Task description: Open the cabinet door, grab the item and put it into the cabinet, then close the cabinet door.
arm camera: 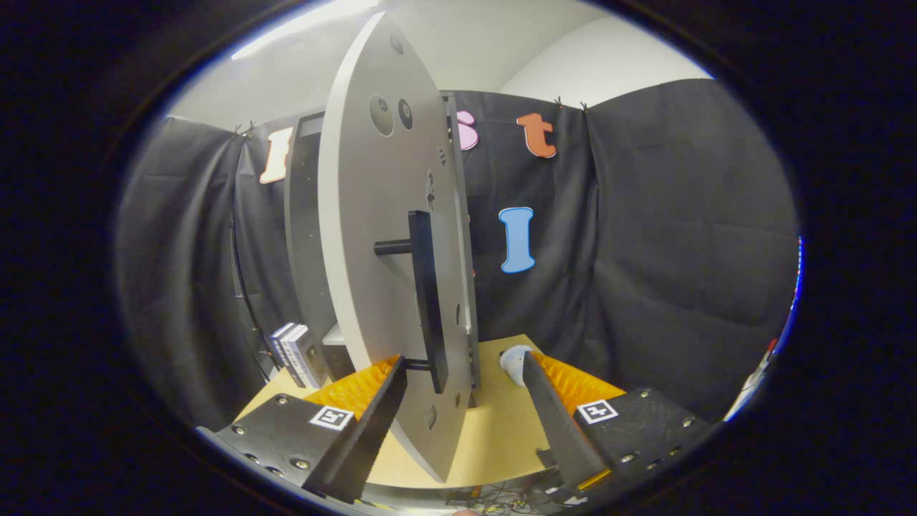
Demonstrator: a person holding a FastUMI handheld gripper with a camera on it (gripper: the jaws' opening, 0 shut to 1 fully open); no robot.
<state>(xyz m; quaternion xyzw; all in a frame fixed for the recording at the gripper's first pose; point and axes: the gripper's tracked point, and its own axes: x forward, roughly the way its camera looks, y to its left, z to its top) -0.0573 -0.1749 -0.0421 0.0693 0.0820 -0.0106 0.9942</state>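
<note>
The grey cabinet door [372, 236] stands swung out, nearly edge-on to me. Its black bar handle [428, 301] runs upright and reaches down between my fingers. My gripper [464, 362] is open, and its fingers straddle the door's lower part and the handle's bottom end without pressing on them. The cabinet body [304, 244] stands behind the door to the left. Two small upright boxes [294, 352] stand on the table beside the cabinet, beyond my left finger. A small whitish rounded object [513, 362] lies just past my right fingertip, partly hidden by it.
The wooden tabletop [494, 430] carries the cabinet and ends close in front of me. Cables [494, 494] lie below its near edge. Black cloth walls close the booth behind and to the right.
</note>
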